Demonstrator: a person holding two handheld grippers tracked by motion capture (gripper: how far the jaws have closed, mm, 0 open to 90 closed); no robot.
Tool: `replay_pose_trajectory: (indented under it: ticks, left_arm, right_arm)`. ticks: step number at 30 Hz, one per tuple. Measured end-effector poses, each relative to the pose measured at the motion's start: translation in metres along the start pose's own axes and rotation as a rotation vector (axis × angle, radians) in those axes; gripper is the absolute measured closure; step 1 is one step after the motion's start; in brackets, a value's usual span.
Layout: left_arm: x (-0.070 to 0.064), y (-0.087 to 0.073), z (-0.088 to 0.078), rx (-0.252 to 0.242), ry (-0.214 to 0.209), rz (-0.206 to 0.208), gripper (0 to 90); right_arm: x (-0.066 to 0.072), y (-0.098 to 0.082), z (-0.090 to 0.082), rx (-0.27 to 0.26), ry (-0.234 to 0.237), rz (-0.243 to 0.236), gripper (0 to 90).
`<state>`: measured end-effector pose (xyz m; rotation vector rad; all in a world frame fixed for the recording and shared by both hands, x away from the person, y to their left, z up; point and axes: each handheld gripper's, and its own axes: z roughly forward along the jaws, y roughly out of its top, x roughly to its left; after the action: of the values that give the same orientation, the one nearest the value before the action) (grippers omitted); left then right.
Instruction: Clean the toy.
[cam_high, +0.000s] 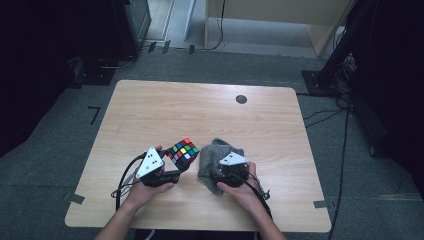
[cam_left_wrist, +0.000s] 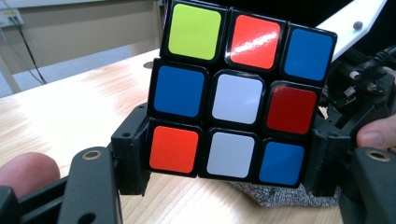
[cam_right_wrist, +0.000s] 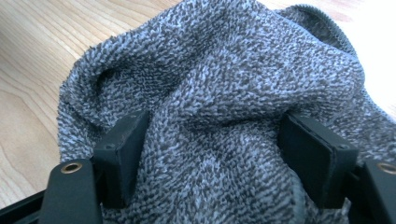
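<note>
A scrambled Rubik's cube (cam_high: 183, 152) (cam_left_wrist: 233, 93) is lifted a little off the wooden table (cam_high: 200, 110), tilted. My left gripper (cam_high: 180, 168) (cam_left_wrist: 229, 158) is shut on its lower row, one black pad on each side. To its right a crumpled grey knitted cloth (cam_high: 212, 152) (cam_right_wrist: 224, 70) lies on the table. My right gripper (cam_high: 221, 169) (cam_right_wrist: 224, 149) has come down into the cloth's near part, and a thick fold is bunched between its two pads. The left gripper view has a corner of the cloth (cam_left_wrist: 280, 193) under the cube.
A small black round disc (cam_high: 241, 99) sits in the tabletop near the far edge. Bare wood stretches beyond the cube and cloth. Grey carpet surrounds the table, with dark stands at the far left and right and a pale wooden unit (cam_high: 280, 15) behind.
</note>
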<state>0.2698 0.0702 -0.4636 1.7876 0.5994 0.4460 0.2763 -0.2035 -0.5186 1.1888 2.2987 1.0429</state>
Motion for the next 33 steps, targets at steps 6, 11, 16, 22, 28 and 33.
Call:
replay_pose_trajectory:
  ticks: [6,11,16,22,28,33]
  left_arm:
    - [0.0,0.0,0.0,-0.004,-0.021,-0.012,32.4]
    - [-0.002,0.0,0.0,-0.006,-0.041,-0.011,32.4]
    - [-0.002,-0.001,0.002,0.008,-0.059,-0.002,32.4]
    - [-0.007,-0.002,0.005,0.026,-0.091,0.025,32.6]
    - [-0.016,-0.003,0.01,0.053,-0.114,0.057,32.6]
    - [-0.031,-0.001,0.012,0.039,-0.151,0.113,32.6]
  right_arm:
    - [0.0,-0.005,0.0,-0.029,0.007,-0.012,32.4]
    - [0.002,-0.008,-0.004,-0.052,0.02,-0.042,68.7]
    - [0.002,-0.002,-0.015,-0.047,0.001,-0.019,76.7]
    - [0.001,0.021,-0.062,-0.304,0.023,0.042,76.7]
    - [0.018,0.038,-0.105,-0.54,0.167,0.023,76.5]
    - [0.041,0.048,-0.106,-0.507,0.264,-0.002,76.2]
